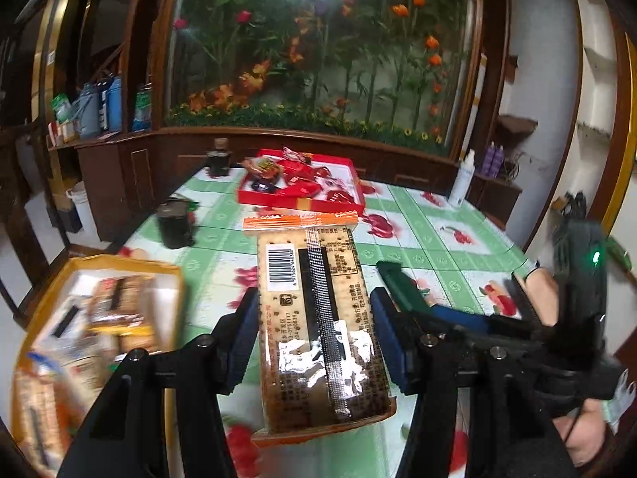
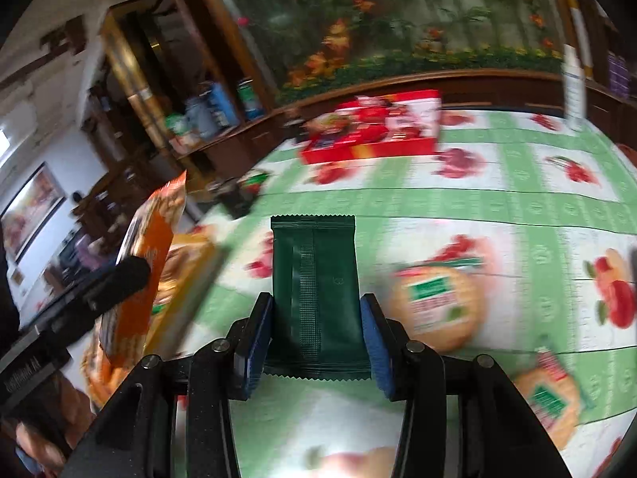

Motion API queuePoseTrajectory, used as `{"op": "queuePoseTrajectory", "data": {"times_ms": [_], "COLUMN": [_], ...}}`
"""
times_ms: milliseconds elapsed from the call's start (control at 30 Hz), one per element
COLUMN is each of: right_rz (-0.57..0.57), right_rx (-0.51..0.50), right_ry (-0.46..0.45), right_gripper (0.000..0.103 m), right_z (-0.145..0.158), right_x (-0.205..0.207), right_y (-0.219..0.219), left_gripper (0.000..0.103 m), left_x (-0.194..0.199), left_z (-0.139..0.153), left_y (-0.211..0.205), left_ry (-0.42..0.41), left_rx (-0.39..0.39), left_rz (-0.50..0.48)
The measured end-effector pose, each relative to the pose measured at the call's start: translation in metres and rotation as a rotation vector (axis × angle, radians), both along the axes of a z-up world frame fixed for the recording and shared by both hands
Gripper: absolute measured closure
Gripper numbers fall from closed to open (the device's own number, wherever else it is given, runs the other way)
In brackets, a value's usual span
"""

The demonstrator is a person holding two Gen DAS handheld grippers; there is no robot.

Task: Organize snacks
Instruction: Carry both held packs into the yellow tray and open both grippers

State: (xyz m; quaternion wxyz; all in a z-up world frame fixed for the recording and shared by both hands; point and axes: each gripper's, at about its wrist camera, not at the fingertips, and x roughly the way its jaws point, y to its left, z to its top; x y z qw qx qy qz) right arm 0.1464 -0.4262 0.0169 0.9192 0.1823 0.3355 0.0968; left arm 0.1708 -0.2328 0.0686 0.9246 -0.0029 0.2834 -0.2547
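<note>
Left claw grasps the cracker pack, right claw the green packet; keep both level toward the yellow box, lower left

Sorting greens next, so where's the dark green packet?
The dark green packet is clamped in the right gripper, above the tablecloth, left of the round cracker packs.

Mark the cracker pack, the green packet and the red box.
cracker pack (image 1: 318, 318): left wrist view, middle of its printed back, between the fingers.
green packet (image 2: 318, 286): right wrist view, centre of the wrapper by the seam.
red box (image 1: 298, 202): left wrist view, its near side wall.
</note>
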Motion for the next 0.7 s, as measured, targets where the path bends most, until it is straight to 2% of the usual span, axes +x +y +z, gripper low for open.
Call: {"op": "queuePoseTrajectory", "data": {"times_ms": [167, 267, 333, 433, 533, 600, 700], "right_rz": [0.158, 0.26, 0.335, 0.377, 0.408, 0.415, 0.412], "right_rx": [0.044, 0.041, 0.06, 0.047, 0.037, 0.027, 0.023], "right_ry": [-0.009, -0.006, -0.009, -0.018, -0.005, 0.013, 0.043], "right_gripper": [0.055, 0.055, 0.055, 0.054, 0.055, 0.054, 0.054], "right_z": [0.002, 0.006, 0.013, 0.02, 0.018, 0.013, 0.002], "right_x": [-0.012, -0.02, -0.026, -0.029, -0.027, -0.024, -0.017], "right_y": [0.073, 0.123, 0.153, 0.184, 0.213, 0.222, 0.231], "left_gripper": [0.048, 0.048, 0.048, 0.048, 0.048, 0.048, 0.048], "left_x": [0.006, 0.02, 0.031, 0.05, 0.065, 0.076, 0.087], "left_z": [0.016, 0.022, 0.023, 0.02, 0.009, 0.001, -0.006], "left_y": [0.072, 0.114, 0.14, 0.175, 0.197, 0.204, 0.202], "left_ry": [0.043, 0.081, 0.092, 0.118, 0.164, 0.198, 0.201], "left_rx": [-0.023, -0.008, 0.02, 0.04, 0.016, 0.001, 0.018], "left_rz": [0.061, 0.094, 0.151, 0.212, 0.243, 0.242, 0.239]}}
